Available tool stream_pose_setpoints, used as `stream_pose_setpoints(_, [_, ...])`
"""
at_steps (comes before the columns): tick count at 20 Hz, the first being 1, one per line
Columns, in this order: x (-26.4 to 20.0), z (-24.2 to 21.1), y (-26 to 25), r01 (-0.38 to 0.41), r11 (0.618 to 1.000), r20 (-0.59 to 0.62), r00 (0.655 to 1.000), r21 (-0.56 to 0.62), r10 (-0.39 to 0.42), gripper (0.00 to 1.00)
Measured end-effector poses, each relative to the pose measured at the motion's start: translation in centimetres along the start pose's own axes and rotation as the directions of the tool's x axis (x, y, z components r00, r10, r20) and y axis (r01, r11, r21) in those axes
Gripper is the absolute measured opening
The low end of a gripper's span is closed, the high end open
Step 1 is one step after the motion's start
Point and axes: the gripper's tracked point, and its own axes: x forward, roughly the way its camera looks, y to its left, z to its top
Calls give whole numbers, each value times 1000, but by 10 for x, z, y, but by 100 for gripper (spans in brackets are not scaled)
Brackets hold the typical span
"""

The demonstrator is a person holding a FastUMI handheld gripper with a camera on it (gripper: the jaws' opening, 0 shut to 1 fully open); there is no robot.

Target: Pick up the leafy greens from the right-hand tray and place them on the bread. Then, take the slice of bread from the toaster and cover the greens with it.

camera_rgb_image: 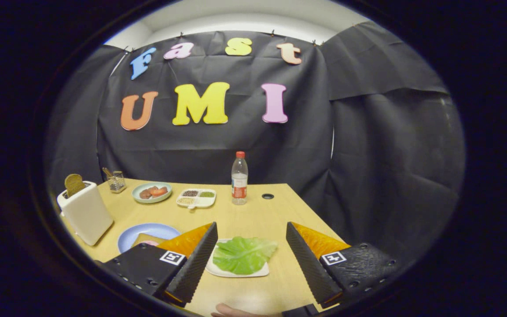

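Note:
A green lettuce leaf (242, 254) lies on a small white tray (236, 272), right between my two fingers and a little below them. My gripper (250, 235) is open, its fingers wide apart with nothing held. Left of the left finger sits a blue plate (141, 232) with a slice of bread (144, 240) on it, partly hidden by that finger. Further left stands a white toaster (86, 211) with a brown slice of bread (74, 183) sticking up from its slot.
At the back of the wooden table (258, 215) are a clear bottle (239, 178) with a red cap, a white divided dish (196, 197) of seeds, a green plate (152, 192) with sausages and a small glass holder (116, 181). A fingertip (231, 311) shows below the tray.

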Motion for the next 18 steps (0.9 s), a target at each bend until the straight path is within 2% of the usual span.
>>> stream_pose_setpoints(6, [70,-40,-39,21,1000,-135,991,-20,-23,95])
stream_pose_setpoints(9, [100,-62,-46,5,1000,-209,978,-5,-6,95])
stream_pose_setpoints(11, [113,-78,-42,-33,999,-253,967,-25,25,95])
stream_pose_setpoints(18, [142,-110,-42,-53,997,-368,929,-58,28,95])
